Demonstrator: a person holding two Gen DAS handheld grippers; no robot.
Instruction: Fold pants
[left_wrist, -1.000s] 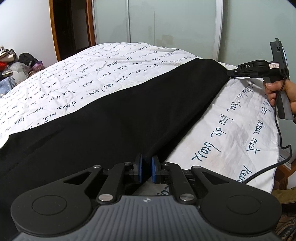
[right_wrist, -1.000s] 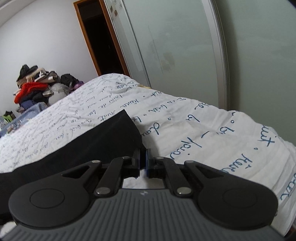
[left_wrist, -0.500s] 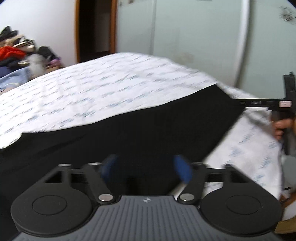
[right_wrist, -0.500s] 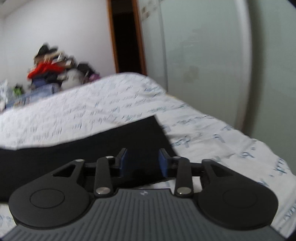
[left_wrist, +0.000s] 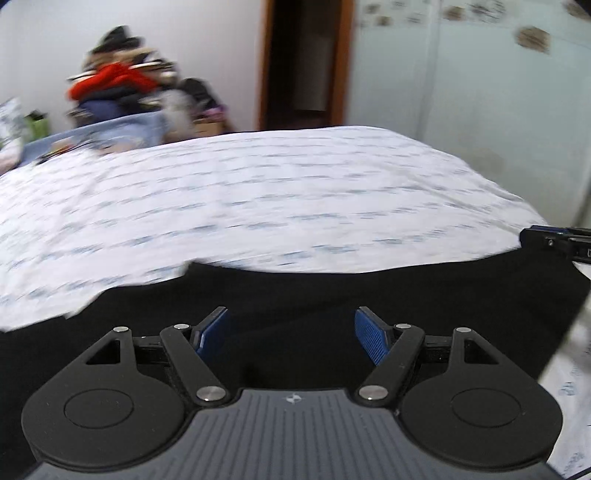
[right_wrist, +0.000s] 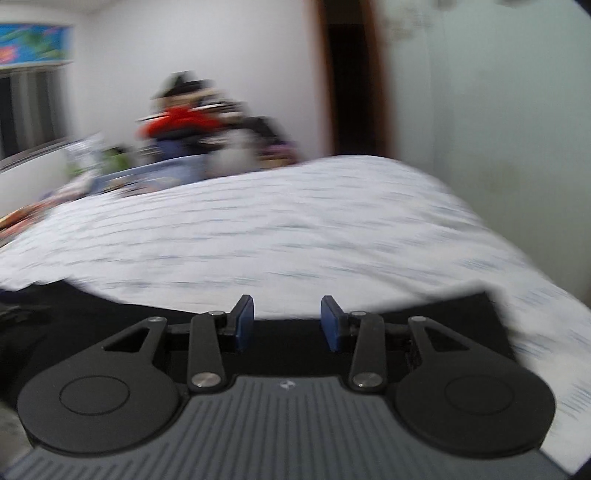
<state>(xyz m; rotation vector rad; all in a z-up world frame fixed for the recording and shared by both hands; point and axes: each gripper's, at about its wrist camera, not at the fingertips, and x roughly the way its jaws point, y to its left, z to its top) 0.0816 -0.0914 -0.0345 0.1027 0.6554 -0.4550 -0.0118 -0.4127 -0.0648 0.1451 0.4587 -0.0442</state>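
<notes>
left wrist view, blurred by motion: we list our left gripper, blue pads set wide apart with nothing between them; its jaws have just been opening and now stand well apart above the cloth, holding nothing. item two, the black pants, spread flat across the near part of the bed, their far edge running roughly straight from left to right with a small step near the left. the bed wears a white sheet with blue script, too smeared to read. at the far right edge of this view we note the tip of our right gripper, near the pants' right corner; we cannot tell whether it touches the cloth. right wrist view, also blurred: our right gripper shows its blue pads parted to a moderate gap, nothing between them, held over the black pants; its jaws have just been opening too. the pants' squared end lies at the right of this view, on the bed. background entries, both views: a pile of clothes with a red garment on top beyond the bed's far left corner, a dark doorway with a brown frame, a pale frosted wardrobe door at right, and a window at far left in the right wrist view.
</notes>
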